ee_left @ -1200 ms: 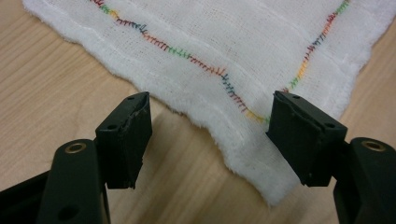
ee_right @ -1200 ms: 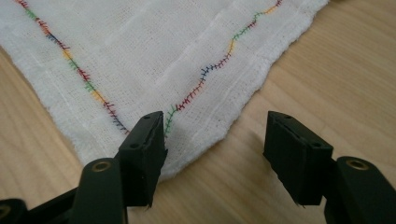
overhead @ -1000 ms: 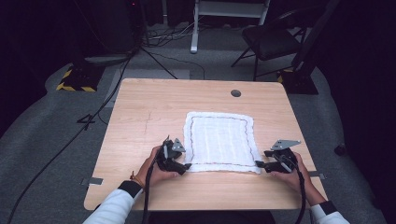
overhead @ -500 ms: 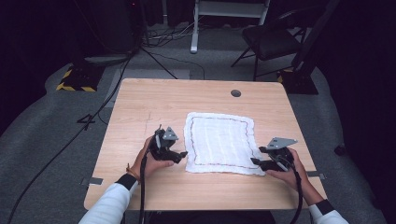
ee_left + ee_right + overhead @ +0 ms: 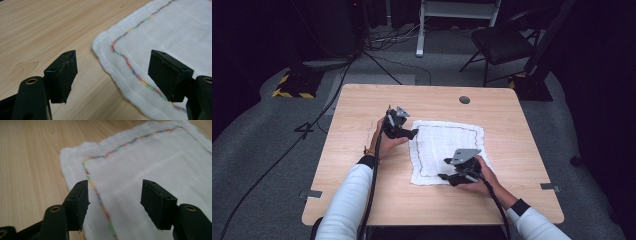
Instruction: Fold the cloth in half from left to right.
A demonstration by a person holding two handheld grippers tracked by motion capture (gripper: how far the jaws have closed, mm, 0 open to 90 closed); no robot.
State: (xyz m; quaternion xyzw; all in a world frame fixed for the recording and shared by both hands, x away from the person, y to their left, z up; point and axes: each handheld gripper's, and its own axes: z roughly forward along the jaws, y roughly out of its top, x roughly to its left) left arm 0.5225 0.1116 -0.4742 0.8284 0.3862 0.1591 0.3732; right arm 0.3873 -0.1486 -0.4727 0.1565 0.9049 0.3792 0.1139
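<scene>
Nearest the person, the right hand-held gripper now sits over the near edge of the white cloth, having slid in from the cloth's right corner; its jaws stand wide with nothing between them. The cloth lies flat on the counter, turned more askew than a second ago. Farther off, the left hand-held gripper has moved from the near left corner up to the far left corner; its jaws have just been opening and stand wide, bare. Bare wood lies open left of the cloth and beyond it toward the far edge.
</scene>
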